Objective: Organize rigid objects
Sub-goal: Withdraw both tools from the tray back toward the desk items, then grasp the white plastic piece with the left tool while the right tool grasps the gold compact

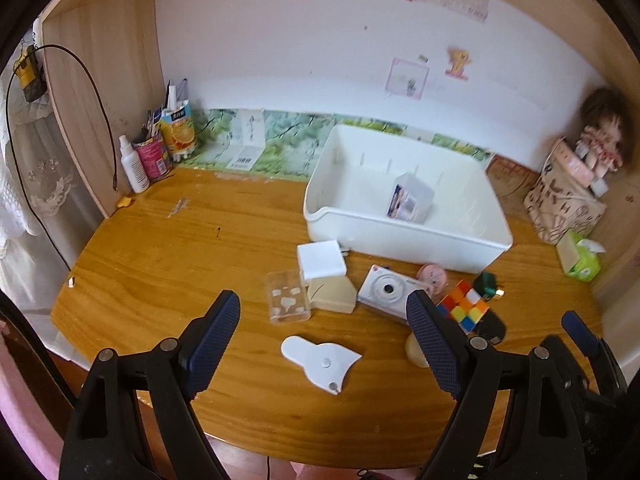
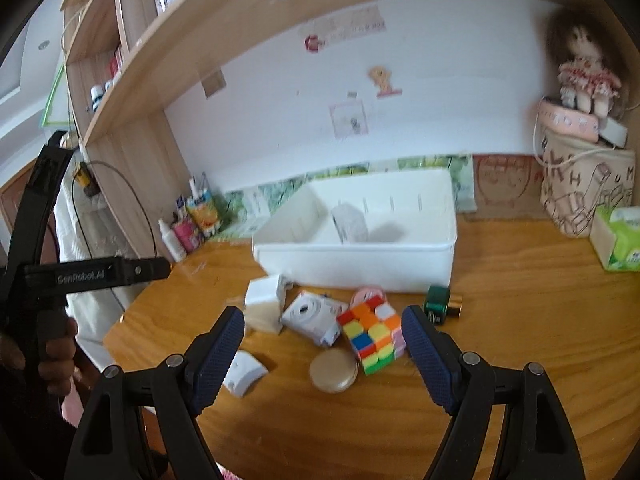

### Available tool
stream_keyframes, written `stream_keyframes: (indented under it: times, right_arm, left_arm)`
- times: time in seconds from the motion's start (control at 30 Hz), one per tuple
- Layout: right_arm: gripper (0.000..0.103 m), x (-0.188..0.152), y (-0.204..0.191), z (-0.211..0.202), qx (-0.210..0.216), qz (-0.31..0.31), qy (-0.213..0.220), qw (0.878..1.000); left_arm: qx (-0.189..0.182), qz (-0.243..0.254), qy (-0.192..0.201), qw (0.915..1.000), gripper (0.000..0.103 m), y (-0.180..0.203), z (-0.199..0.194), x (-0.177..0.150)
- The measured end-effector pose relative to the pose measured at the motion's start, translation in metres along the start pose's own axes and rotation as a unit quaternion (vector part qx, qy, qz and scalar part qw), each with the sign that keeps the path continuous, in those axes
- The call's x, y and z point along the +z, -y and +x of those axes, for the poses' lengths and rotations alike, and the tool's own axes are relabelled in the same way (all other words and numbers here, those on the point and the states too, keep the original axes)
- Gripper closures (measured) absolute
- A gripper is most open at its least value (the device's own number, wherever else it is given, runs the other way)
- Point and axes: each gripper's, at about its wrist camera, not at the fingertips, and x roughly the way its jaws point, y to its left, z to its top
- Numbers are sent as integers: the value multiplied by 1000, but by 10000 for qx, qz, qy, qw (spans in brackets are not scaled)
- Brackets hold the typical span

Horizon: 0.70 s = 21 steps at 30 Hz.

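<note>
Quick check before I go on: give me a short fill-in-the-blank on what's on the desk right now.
1. The white bin holds only one item, a small clear ____.
2. The puzzle cube lies between the open pads of the ____ claw.
3. The white camera lies ____ the bin, on the desk.

Missing words: box; right; outside

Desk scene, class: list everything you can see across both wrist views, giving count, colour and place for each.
bin: one, white, back of desk
clear box: one, inside bin
charger: one, white, before bin
camera: one, white, beside cube
cube: one, multicoloured, desk centre
round disc: one, tan, near cube
clear case: one, left of charger
white flat piece: one, desk front
battery: one, green, right of cube
tissue box: one, green, far right
doll: one, right shelf
left gripper: open
right gripper: open
</note>
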Motion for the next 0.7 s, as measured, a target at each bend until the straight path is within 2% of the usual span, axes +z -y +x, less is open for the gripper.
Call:
stream_keyframes:
  times: [0.13,0.3,0.47,0.7]
  right_arm:
    - [21,-7,4,9,25,-4,-269,9996]
    - [21,-14,8,24,46,6,-618,9981]
    - [21,-17,5,40,10,-58,-896,9960]
    - [21,-19,-4,59,-96,-197,-1172,9929]
  left_arm:
    - [180,86,-327,9993,16,3,15,-5]
    - [216,152,-755,9968,16,4,31,-13]
    - [210,230,-1283,9912,15,4,49,-21]
    - [193,217,-1795,9833,16,0,69,-28]
